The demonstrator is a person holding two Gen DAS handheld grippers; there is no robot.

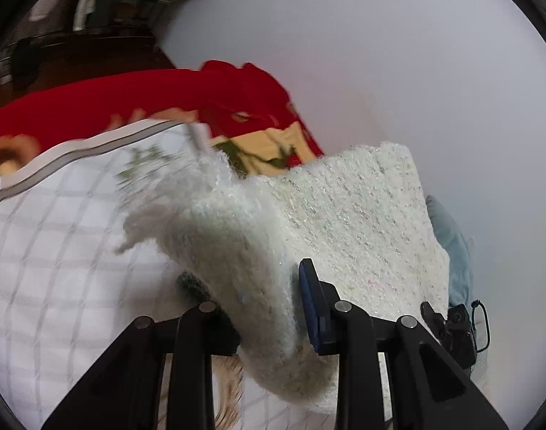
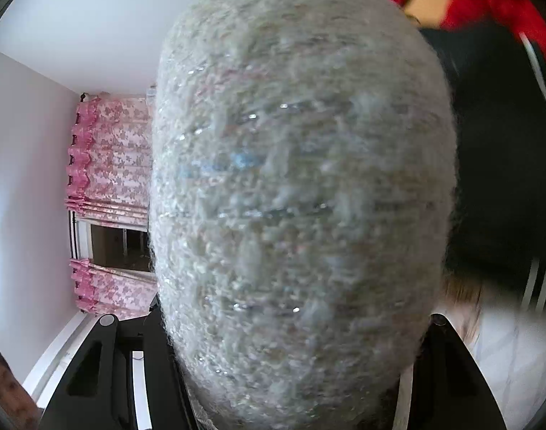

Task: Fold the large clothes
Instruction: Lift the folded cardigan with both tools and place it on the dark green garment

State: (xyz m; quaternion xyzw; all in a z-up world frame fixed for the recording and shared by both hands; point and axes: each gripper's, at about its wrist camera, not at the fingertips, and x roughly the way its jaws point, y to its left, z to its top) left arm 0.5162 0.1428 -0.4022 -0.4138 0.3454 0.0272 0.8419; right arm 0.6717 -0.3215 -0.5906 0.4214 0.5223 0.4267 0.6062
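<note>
- Left tongs point(image 1: 273, 308) pinch the fluffy white sweater point(image 1: 326, 215), lifted off the bed point(image 1: 58, 251).
- Right tongs point(image 2: 273, 376): knit smothers them, grip unreadable.
- Judged mid-carry; next, lay it flat near the bed's middle.

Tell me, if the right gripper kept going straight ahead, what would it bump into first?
The fuzzy white knit garment. It fills the view right in front of the right gripper and covers its fingers, so it looks already against it. What lies behind the knit is hidden.
</note>
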